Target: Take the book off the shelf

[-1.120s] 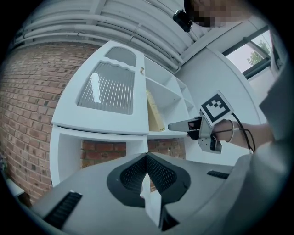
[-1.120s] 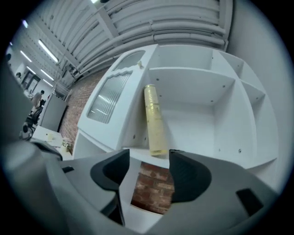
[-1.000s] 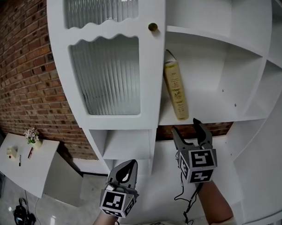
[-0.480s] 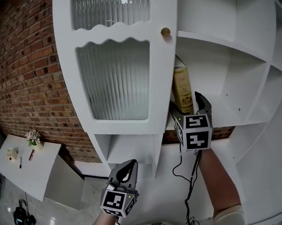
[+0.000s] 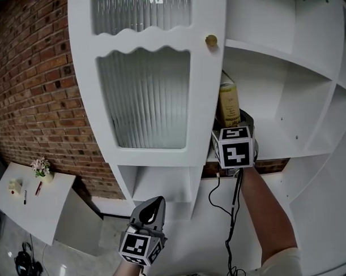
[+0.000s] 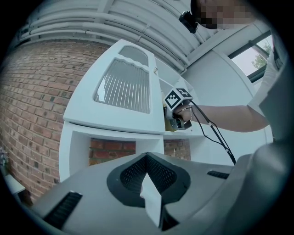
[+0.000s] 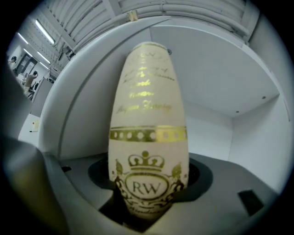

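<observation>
The book (image 5: 228, 103) stands at the left end of an open shelf (image 5: 292, 154), close against the compartment's left wall, where the edge of the ribbed-glass door (image 5: 143, 96) and its knob (image 5: 211, 41) crowd it. To its right the compartment is bare, wide room up to the next divider, with height to spare below the board above.

The right tool (image 5: 240, 120) reaches in level. Its jaws have just been closing, and in the right gripper view they are clenched on the foot of the spine. From the head view its marker cube covers the book's lower part and most of the jaws. The gilt script high on the spine is too smeared to read, though a crowned "RW" crest shows lower down.

The book's long axis runs nearly upright, with the spine facing out toward the tool.

The left tool (image 5: 154, 204) hangs low before the brick wall (image 5: 41, 94), jaws together on nothing, well apart from the shelf.
</observation>
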Demonstrator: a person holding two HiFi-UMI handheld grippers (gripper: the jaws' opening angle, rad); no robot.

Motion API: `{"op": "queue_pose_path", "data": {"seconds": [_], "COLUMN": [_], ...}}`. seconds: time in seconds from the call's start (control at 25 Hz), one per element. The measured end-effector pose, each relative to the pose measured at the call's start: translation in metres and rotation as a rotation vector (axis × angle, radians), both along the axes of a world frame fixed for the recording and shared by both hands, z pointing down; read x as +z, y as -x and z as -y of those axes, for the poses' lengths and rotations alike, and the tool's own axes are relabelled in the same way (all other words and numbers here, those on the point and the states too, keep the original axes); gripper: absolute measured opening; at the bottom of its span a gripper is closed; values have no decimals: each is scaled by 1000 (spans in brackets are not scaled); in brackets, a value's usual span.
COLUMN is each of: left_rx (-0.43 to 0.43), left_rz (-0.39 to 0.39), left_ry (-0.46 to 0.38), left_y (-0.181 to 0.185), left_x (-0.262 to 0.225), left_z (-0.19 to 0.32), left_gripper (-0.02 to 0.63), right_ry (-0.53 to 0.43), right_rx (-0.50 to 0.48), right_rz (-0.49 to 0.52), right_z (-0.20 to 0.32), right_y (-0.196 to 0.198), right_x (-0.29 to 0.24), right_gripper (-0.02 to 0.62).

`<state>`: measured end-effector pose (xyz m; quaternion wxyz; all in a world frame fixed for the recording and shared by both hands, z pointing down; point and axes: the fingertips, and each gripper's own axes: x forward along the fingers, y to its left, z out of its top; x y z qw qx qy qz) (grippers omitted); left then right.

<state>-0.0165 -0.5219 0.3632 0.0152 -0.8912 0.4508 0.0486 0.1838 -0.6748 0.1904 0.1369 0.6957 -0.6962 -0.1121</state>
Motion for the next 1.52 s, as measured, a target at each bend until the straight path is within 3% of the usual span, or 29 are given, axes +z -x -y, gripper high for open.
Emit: {"op": "queue_pose_path", "data": {"seconds": [0.28, 0.64, 1.2, 1.52], "left_rx": [-5, -9, 7, 16], "left_rz": [13, 25, 28, 19], "left_ry": [-1, -11, 8, -2], "left_y": [-1, -4, -23, -29], "left_x": [3, 0, 7, 4], "left_z": [-5, -20, -57, -81], "left_gripper": [14, 14, 14, 14], "right_ry": [-1, -24, -181, -202], "right_rx": [38, 27, -9, -10], "right_rz": [-7, -33, -8, 1], "right_z": [-2, -37, -158, -218], "right_y": [-12, -15, -22, -17], "right_x": [0, -1, 3, 24], "right_gripper": [232, 230, 230, 230]}}
